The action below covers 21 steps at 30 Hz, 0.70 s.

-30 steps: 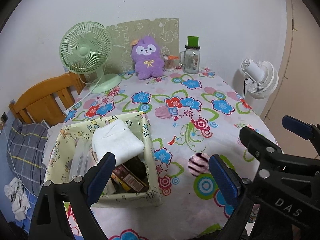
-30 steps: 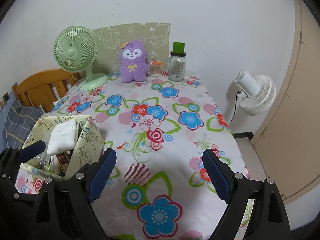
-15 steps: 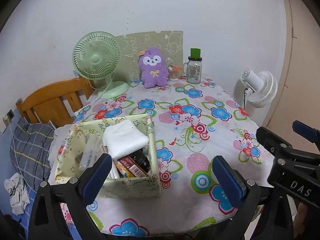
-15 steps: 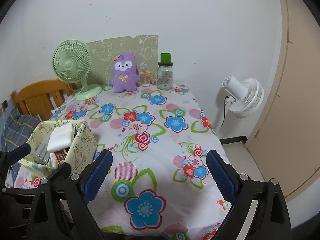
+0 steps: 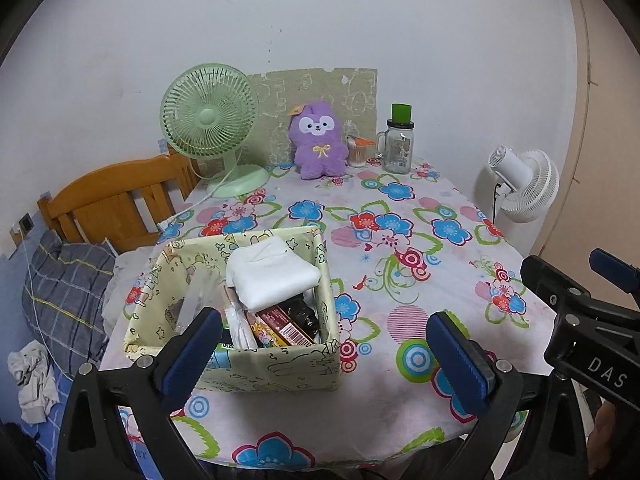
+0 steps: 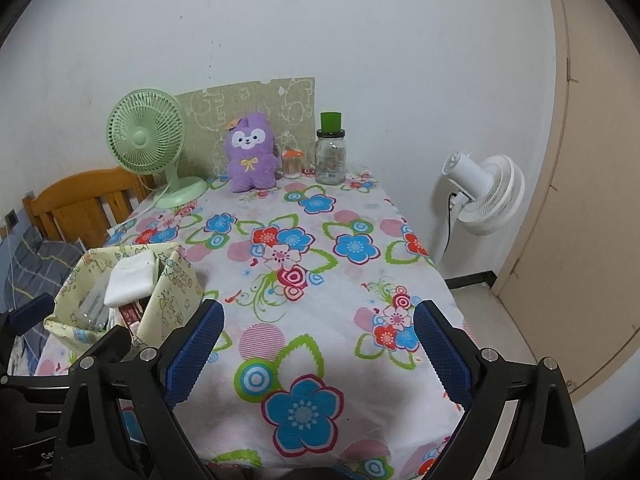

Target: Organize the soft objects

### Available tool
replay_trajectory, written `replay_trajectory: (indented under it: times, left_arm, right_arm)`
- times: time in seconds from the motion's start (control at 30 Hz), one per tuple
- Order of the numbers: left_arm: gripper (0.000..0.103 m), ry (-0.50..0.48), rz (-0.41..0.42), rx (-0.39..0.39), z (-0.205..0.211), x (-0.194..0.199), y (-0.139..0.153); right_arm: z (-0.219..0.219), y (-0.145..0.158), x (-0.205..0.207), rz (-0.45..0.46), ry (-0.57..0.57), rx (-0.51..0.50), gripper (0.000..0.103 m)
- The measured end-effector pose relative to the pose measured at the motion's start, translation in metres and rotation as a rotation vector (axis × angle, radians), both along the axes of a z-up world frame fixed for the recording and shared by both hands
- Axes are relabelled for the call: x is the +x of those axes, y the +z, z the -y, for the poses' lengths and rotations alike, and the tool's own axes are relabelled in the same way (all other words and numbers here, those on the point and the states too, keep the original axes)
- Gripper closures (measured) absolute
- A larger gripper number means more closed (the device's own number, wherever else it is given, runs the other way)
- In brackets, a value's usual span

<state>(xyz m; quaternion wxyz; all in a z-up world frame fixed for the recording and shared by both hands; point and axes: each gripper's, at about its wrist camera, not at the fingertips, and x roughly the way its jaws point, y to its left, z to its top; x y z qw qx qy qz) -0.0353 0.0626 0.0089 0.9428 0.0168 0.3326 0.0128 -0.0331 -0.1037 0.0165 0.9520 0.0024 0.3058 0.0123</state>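
A purple plush toy (image 5: 319,142) (image 6: 251,158) sits upright at the table's far edge, against a patterned board. A folded white cloth (image 5: 272,274) (image 6: 132,280) lies on top of packets in a pale yellow fabric box (image 5: 280,368) (image 6: 176,292) at the near left of the flowered tablecloth. My left gripper (image 5: 322,320) hovers open at the near table edge, just in front of the box, with nothing between its blue pads. My right gripper (image 6: 318,312) is open beside it on the right, over bare tablecloth, also holding nothing.
A green desk fan (image 5: 208,116), a small cup of sticks (image 5: 358,152) and a glass jar with a green lid (image 5: 399,146) stand along the far edge. A white floor fan (image 5: 524,184) stands off the table's right. A wooden headboard (image 5: 112,196) and bedding lie to the left.
Both grippers have drawn back from the table toward its near edge, so the box and plush toy look smaller. Both pairs of jaws have widened a little.
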Motion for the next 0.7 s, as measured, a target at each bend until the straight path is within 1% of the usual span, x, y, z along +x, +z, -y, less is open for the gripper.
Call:
replay_trajectory:
  times: [0.17,0.4,0.57,0.7]
  left_arm:
    - [0.0,-0.008,-0.019,-0.019,-0.006,0.007,-0.003]
    - [0.0,0.005,0.005,-0.014,-0.014,0.011,-0.003]
    - [0.0,0.018,0.015,-0.021,-0.018,0.011,-0.004]
    - [0.0,0.037,0.041,-0.013,-0.02,0.008,-0.003]
  right_arm:
    - [-0.006,-0.001,0.004,0.007,-0.009,-0.001,0.006]
    - [-0.014,0.0,0.008,0.035,-0.001,-0.002,0.006]
    - [-0.016,-0.001,0.009,0.038,0.006,-0.003,0.006]
    - [-0.015,0.0,0.01,0.041,0.002,0.005,0.006]
